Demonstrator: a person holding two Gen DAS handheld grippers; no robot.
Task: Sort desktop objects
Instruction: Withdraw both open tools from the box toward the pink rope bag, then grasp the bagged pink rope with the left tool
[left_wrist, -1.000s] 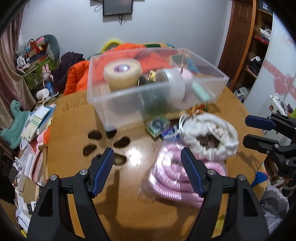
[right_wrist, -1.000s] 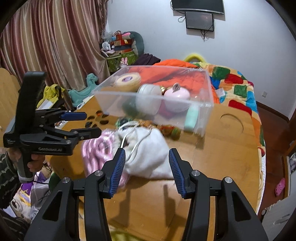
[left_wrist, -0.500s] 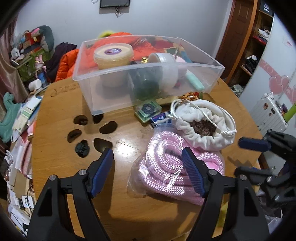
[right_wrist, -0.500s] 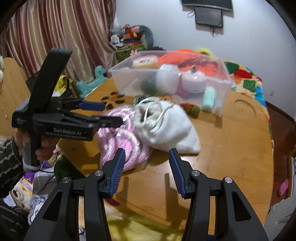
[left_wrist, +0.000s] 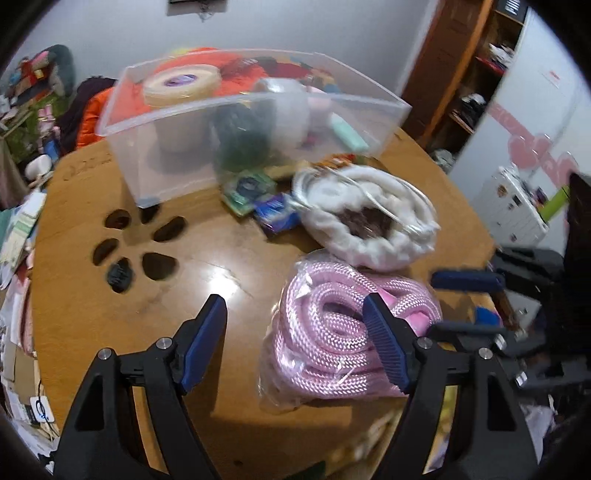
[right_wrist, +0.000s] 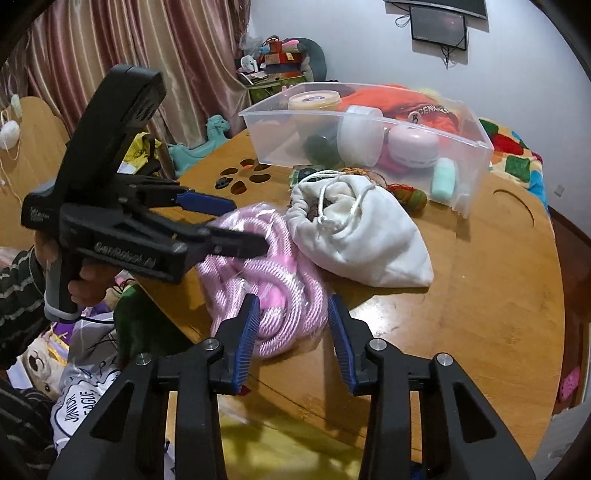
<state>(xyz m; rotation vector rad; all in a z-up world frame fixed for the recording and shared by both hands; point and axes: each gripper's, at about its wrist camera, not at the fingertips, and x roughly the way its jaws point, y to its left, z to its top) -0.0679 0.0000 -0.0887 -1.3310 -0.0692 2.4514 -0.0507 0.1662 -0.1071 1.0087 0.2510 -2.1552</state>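
A coiled pink rope in a clear bag lies at the near edge of the round wooden table. My right gripper has its jaws closing on the rope's near loop, which fills the gap and meets both pads. My left gripper hangs open just above the rope's other side, its right finger over the coil and nothing held. A white drawstring bag with dark contents lies against the rope. Behind stands the clear plastic box.
The box holds a tape roll, white and pink jars and a mint tube. Small green and blue packets lie beside it. Paw-shaped cutouts pierce the table on the left. A hand grips the left tool.
The right gripper has come down and forward onto the pink rope and narrowed its jaws around it. The left gripper has tipped further down over the rope and stays wide.
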